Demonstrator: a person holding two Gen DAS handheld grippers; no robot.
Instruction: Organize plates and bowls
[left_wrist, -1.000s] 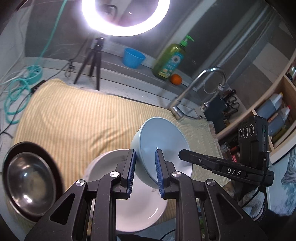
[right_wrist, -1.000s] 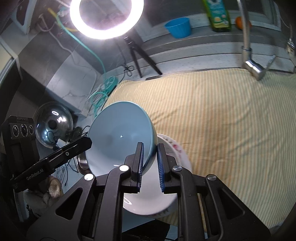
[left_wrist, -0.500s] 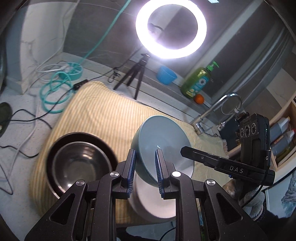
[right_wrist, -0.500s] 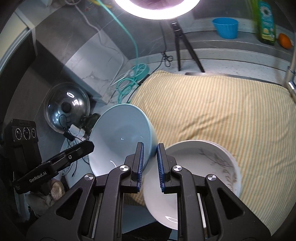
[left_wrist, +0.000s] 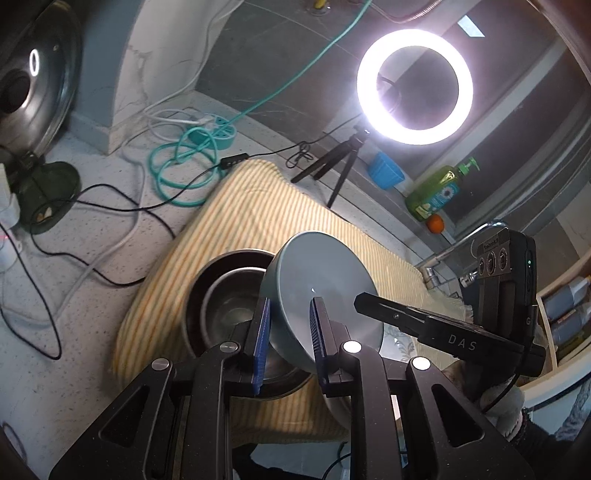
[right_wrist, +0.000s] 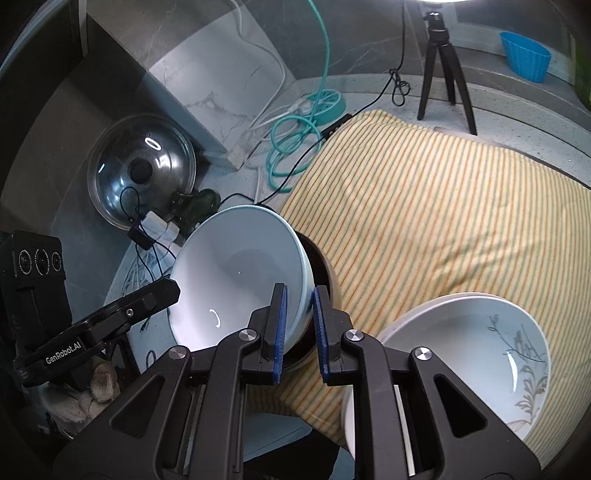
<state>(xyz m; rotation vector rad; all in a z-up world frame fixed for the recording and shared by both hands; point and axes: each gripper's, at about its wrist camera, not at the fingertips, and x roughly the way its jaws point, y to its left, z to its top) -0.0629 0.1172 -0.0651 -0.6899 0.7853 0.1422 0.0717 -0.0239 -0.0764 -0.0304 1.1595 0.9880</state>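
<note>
Centre of both frames: blue bowl pinched at opposite rims by left gripper and right gripper, fingers closed on rim. Bowl has shifted off white plates, now over steel bowl; nesting likely next.

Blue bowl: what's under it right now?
The blue bowl, gripped at its rim by both tools, hangs tilted over a steel bowl nested in a dark bowl on the striped cloth. The blue bowl covers their right sides.

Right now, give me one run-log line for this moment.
left gripper: shut on pale blue ceramic bowl rim | right gripper: shut on opposite rim | bowl: tilted, above nested steel bowls | white floral bowl: on striped cloth
</note>
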